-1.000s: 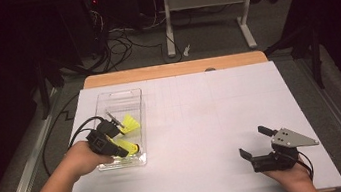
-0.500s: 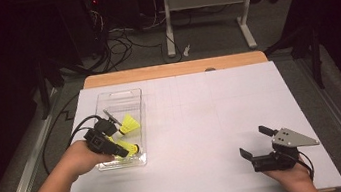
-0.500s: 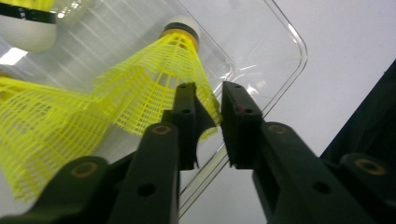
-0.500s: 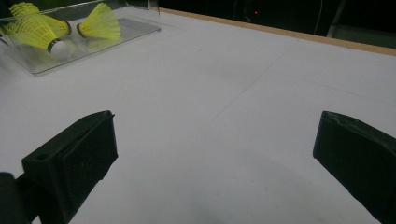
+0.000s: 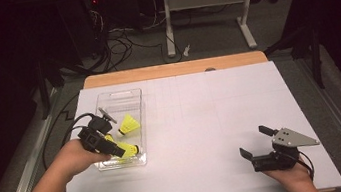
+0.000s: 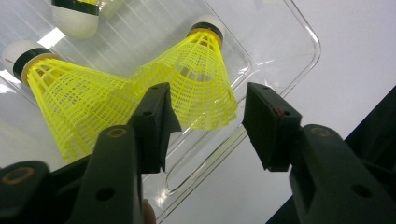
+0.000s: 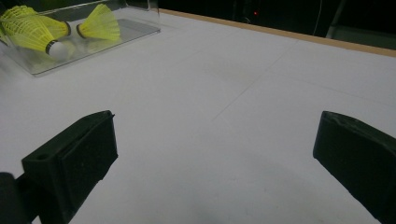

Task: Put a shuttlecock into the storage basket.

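Yellow mesh shuttlecocks lie in a clear plastic tray [image 5: 134,97] at the left of the white-covered bench [image 5: 202,122], and the work in hand looks to be loading them there. The left gripper [image 6: 208,114] hangs over the tray's near end with its jaws apart; they have just been opening, and the nearest shuttlecock [image 6: 198,79] lies beyond the gap between them with neither pad pressing on it, so I judge it released rather than held. A second shuttlecock [image 6: 70,102] lies beside it with their skirts overlapping, and the white cork end of a third [image 6: 77,18] peeks in at the top edge of the left gripper view. As for progress, at least three are already in the tray, and no loose shuttlecock shows on the bare sheet, so the loading seems near its end or done (though the bench edges nearest the person are out of frame). The right gripper [image 5: 257,142] rests wide open on the bench at the lower right, well apart from the tray and grasping nothing. The high view gives the layout of both hands but blurs the tray's contents into yellow patches; the left gripper view makes the empty gap plain, and the right gripper view shows the tray from the side, with the shuttlecocks lying flat.
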Demonstrator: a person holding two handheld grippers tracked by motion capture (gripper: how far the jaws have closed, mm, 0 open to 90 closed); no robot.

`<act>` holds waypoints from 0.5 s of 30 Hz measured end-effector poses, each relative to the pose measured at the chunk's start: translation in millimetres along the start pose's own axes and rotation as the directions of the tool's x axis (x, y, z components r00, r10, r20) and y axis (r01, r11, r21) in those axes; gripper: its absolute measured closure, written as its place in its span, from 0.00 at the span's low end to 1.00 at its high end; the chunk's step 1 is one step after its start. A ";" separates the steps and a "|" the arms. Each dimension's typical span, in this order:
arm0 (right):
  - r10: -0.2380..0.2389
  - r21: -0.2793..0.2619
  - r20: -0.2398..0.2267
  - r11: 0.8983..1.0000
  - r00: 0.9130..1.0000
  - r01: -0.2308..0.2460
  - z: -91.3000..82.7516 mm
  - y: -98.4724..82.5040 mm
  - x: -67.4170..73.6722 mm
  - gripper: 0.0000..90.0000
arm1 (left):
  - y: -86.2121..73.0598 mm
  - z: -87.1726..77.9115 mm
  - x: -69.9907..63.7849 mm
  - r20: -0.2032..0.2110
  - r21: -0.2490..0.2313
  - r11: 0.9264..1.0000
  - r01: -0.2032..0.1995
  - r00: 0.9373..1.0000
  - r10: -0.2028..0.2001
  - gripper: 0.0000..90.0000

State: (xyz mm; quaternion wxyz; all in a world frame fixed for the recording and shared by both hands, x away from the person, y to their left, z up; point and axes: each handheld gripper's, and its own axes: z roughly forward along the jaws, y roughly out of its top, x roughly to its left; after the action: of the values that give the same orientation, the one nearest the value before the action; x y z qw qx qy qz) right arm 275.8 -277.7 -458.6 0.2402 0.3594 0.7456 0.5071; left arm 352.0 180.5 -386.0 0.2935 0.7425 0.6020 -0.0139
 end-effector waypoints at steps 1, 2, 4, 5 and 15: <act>0.001 -0.001 0.001 1.000 1.000 -0.001 -0.1 0.0 -0.1 0.00 | 0.4 -0.5 -0.7 -0.011 0.001 1.000 -0.004 1.000 0.004 0.54; 0.001 -0.001 0.001 1.000 1.000 -0.001 -0.2 0.0 -0.1 0.00 | 0.7 -0.8 -1.3 -0.017 -0.001 1.000 -0.006 1.000 0.006 0.52; 0.000 -0.002 0.001 1.000 1.000 0.000 -0.3 0.1 -0.1 0.00 | 1.8 -2.7 -2.8 -0.020 -0.006 1.000 -0.008 1.000 0.007 0.49; 0.000 -0.002 0.001 1.000 1.000 0.000 -0.3 0.2 0.0 0.00 | 1.7 -3.5 -3.4 -0.020 -0.001 1.000 -0.012 1.000 0.012 0.48; -0.001 -0.005 -0.001 1.000 1.000 0.001 -0.6 0.5 0.1 0.00 | 4.3 -6.9 -5.0 -0.082 -0.023 0.999 -0.028 0.996 0.026 0.31</act>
State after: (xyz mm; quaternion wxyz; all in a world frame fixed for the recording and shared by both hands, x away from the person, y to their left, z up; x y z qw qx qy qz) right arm 275.4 -277.9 -457.9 0.2412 0.3583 0.7446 0.5090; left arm 352.2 178.7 -376.6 0.2780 0.7469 0.6035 0.0275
